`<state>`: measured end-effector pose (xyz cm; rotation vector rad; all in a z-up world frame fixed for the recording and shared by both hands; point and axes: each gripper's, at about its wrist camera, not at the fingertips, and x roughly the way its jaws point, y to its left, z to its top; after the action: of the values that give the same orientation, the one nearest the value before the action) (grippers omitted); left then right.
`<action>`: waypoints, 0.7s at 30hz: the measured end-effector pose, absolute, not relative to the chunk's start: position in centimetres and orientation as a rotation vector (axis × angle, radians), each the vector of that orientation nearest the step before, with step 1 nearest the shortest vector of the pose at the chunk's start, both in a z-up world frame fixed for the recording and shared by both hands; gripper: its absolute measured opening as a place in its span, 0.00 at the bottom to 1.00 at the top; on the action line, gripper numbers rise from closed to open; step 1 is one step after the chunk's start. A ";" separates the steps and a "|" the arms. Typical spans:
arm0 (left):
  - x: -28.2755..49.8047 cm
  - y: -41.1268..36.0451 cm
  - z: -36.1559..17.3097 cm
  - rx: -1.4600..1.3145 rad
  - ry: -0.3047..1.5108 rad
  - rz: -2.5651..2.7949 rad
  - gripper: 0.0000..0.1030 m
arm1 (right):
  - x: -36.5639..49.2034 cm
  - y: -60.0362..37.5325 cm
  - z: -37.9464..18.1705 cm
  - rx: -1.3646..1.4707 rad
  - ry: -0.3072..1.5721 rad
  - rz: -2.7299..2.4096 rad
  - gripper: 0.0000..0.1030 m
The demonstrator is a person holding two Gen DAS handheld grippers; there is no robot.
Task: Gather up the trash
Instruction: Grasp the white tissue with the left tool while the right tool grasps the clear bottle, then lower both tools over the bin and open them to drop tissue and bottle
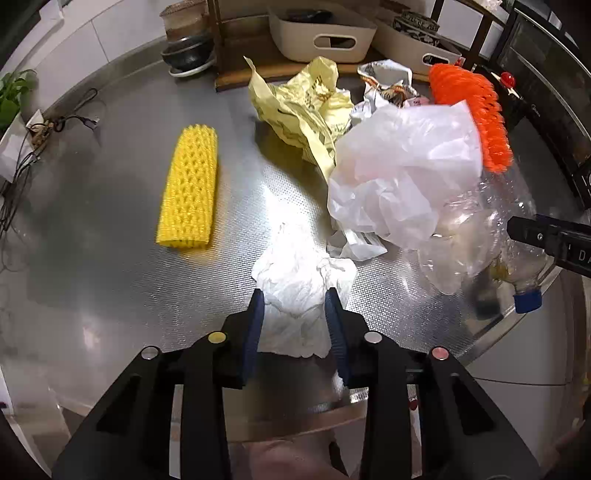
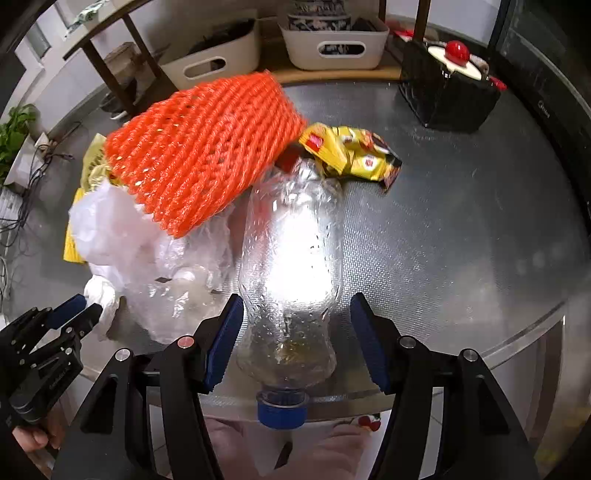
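Left wrist view looks down on a dimpled, shiny metal counter [image 1: 110,258] backed by white tile, a wooden rack and white bins [image 1: 321,33]. Its gripper [image 1: 295,295] is narrowed around a crumpled white tissue [image 1: 295,280], pads touching it. Beside it lie a yellow foam net [image 1: 188,192], creased yellow paper [image 1: 299,107] and filmy white bags [image 1: 402,173]. Right gripper [image 2: 295,306] straddles a clear ribbed bottle [image 2: 291,266]; only one pad touches. An orange foam net [image 2: 210,155] leans above.
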<state>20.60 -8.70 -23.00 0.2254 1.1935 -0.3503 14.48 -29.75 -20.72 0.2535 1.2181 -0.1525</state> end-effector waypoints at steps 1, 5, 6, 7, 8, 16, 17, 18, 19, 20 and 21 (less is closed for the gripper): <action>20.7 -8.8 -23.3 0.229 1.197 -0.354 0.29 | 14.6 -29.8 -20.9 0.255 1.222 -0.153 0.59; 21.1 -9.2 -24.1 0.235 1.213 -0.364 0.26 | 14.8 -30.0 -21.9 0.270 1.240 -0.147 0.59; 21.2 -9.3 -24.4 0.235 1.219 -0.368 0.25 | 14.9 -30.0 -22.1 0.273 1.243 -0.145 0.59; 21.1 -9.4 -24.5 0.239 1.214 -0.369 0.25 | 14.9 -30.0 -22.3 0.279 1.248 -0.142 0.59; 21.2 -9.5 -24.5 0.245 1.209 -0.369 0.25 | 15.0 -30.1 -22.6 0.287 1.253 -0.138 0.58; 19.6 -9.8 -24.1 0.241 1.199 -0.394 0.05 | 13.7 -30.0 -23.2 0.292 1.243 -0.125 0.52; 19.4 -9.8 -24.1 0.235 1.201 -0.400 0.05 | 13.3 -30.1 -23.1 0.295 1.241 -0.126 0.52; 19.0 -9.7 -24.1 0.229 1.203 -0.405 0.04 | 12.7 -30.2 -23.1 0.300 1.236 -0.128 0.52; 18.6 -9.7 -24.1 0.220 1.207 -0.411 0.04 | 12.3 -30.3 -23.0 0.305 1.231 -0.130 0.51; 18.1 -9.5 -24.1 0.214 1.208 -0.413 0.04 | 12.0 -30.4 -22.9 0.306 1.226 -0.130 0.51; 17.6 -9.4 -24.0 0.215 1.207 -0.413 0.04 | 11.4 -30.4 -22.8 0.307 1.223 -0.130 0.50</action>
<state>17.58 -9.41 -24.01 0.2153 1.2069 -0.4126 11.40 -30.42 -22.84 0.3074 1.2227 -0.1303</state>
